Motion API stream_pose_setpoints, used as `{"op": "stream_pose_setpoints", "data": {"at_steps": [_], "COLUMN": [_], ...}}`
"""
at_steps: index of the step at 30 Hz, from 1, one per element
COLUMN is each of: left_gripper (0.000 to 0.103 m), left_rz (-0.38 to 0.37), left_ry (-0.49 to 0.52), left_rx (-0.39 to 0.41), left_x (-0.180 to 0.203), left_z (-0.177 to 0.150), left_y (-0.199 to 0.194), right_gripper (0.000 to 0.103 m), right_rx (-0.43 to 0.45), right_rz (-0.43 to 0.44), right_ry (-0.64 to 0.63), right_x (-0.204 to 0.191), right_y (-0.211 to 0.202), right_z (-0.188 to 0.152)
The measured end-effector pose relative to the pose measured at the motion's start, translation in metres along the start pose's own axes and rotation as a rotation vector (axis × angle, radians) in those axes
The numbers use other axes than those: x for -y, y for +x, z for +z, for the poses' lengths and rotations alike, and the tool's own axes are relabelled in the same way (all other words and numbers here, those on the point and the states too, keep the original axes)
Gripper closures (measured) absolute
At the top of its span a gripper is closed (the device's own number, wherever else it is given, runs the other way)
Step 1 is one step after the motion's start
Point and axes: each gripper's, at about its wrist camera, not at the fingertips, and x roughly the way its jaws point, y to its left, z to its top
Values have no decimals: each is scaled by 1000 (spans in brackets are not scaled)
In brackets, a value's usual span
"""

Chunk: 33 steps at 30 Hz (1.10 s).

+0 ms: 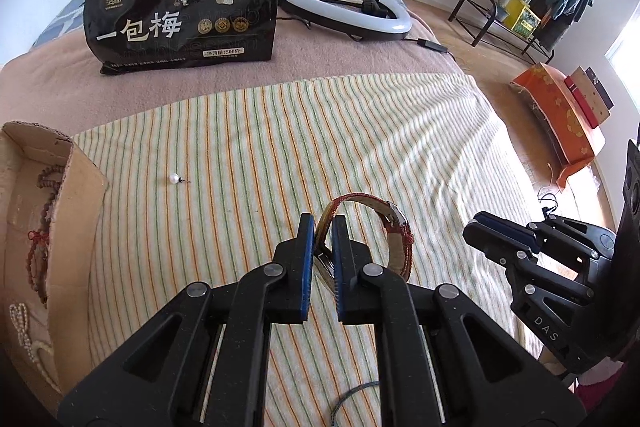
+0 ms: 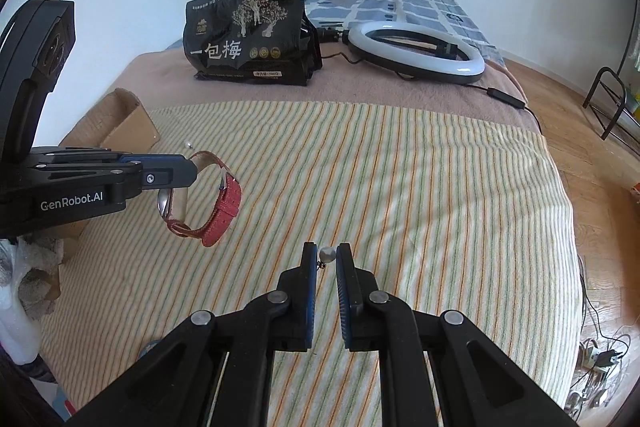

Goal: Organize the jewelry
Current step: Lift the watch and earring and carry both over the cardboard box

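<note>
With our left claw (image 1: 322,223) clamping the red-strapped watch (image 2: 208,203) aloft and our right claw (image 2: 327,254) pinching a pearl earring (image 2: 327,253), we judge both bound for the cardboard box (image 1: 76,211) at nine o'clock.

The left gripper (image 1: 322,223) fills the lower centre of its own view, fingers nearly closed and pinching a strap. From the right wrist view it reaches in level from the left edge. The right gripper (image 2: 327,253) sits at lower centre of its view, fingers narrowly parted, clamping a small bead at the tips.
</note>
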Motion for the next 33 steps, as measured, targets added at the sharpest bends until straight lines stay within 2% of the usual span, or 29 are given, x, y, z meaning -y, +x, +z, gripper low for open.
{"op": "stream_pose_setpoints", "data": {"at_steps": [8,14,23,33], "left_gripper": [96,96,96,96], "left_rz": [6,38,79,140], "left_ry": [-3,-2,-48,-122], "left_rx": [67,124,178,216], "left_x": [-13,-31,-76,-138], "left_z": [0,-5,-19,-35], "left_y": [-51,-92,-140,-179], "right_gripper": [96,96,96,96], "right_rx": [76,118,152,171], "right_rz": [19,39,87,148], "right_ry": [0,-24,-84,-154], "right_x": [-20,-44,-92,-151], "right_y": [-36,-57,-73,-72], "right_z": [14,22,33,55]}}
